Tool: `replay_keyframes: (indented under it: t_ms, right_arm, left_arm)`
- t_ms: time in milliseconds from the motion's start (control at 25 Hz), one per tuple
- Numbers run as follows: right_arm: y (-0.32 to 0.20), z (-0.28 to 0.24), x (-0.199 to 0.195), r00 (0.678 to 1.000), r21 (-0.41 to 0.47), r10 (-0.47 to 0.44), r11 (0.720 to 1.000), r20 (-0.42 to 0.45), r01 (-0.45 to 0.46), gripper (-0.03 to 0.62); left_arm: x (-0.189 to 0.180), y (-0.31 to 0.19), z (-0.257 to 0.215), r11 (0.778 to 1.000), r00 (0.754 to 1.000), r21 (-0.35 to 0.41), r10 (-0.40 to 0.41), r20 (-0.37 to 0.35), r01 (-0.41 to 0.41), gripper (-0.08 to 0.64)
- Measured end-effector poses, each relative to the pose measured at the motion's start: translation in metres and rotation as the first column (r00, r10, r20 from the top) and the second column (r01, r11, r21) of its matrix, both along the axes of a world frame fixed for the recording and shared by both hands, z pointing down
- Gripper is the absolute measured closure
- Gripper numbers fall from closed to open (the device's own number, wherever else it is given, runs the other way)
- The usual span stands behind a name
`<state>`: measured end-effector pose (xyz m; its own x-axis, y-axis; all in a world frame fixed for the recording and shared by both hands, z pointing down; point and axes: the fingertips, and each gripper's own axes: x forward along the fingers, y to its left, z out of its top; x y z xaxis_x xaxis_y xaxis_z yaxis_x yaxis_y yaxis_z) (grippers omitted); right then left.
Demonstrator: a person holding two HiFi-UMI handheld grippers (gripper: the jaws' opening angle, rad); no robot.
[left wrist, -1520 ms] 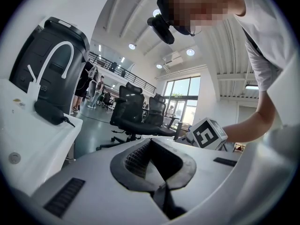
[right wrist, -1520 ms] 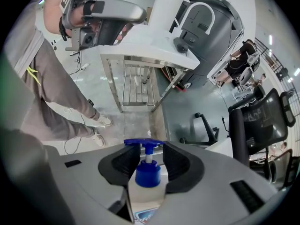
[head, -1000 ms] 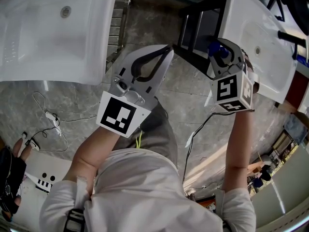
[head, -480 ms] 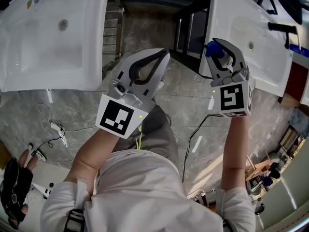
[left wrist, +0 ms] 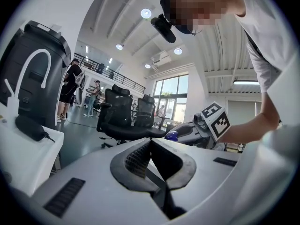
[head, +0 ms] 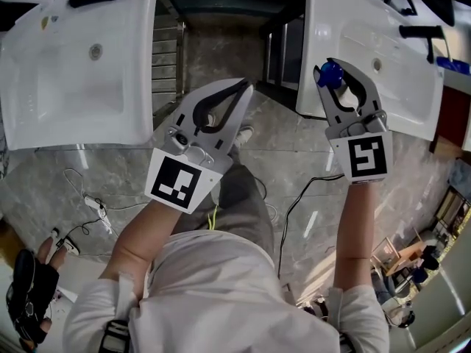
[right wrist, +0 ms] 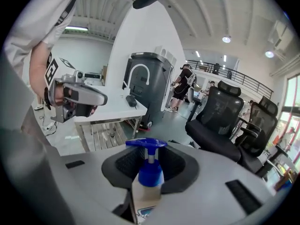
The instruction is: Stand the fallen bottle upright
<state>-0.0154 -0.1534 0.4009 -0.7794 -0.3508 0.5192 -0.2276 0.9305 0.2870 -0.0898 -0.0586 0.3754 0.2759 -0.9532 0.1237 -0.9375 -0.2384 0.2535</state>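
Bottle [right wrist: 149, 184] with a blue pump head [right wrist: 146, 143] stands on no surface: the right gripper [head: 340, 79] holds it in the air. The jaws of this gripper have just been closing, and they now press on the white body from both sides, partly open with the bottle filling the gap. In the head view the pump head shows at the tips of this gripper, over the near left corner of the white washbasin [head: 412, 101]. Whether the bottle is exactly upright I cannot tell.

The left gripper [head: 243, 90] is to the left of that washbasin, over the grey floor [head: 287, 134] and well apart from the bottle. Its jaws are fully together and nothing is between them. A second white basin [head: 66, 87] lies further left of the washbasin, beyond the left gripper. A black tap [head: 421, 31] stands on the far right part of the washbasin.
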Motion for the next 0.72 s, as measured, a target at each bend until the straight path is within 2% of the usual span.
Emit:
replay_keyframes:
  t_ms: [240,440,720]
  right_arm:
    - [-0.006,-0.021,0.015,0.984,-0.042,0.095,0.995,0.153,-0.089,0.488]
    - [-0.009,-0.026,0.033,0.972,-0.051,0.140,0.990,0.190,-0.133,0.489]
    - [-0.013,-0.037,0.051,0.905,-0.125,0.233,0.972,0.355,-0.201,0.489]
  left_arm:
    - [0.006,0.000,-0.004,1.000,1.000,-0.001,0.002,0.017,-0.002,0.541]
    - [0.015,-0.001,-0.007,1.000,0.999,-0.006,0.013,0.036,-0.013,0.541]
    - [0.026,-0.002,-0.007,1.000,0.997,-0.019,0.024,0.069,-0.023,0.543]
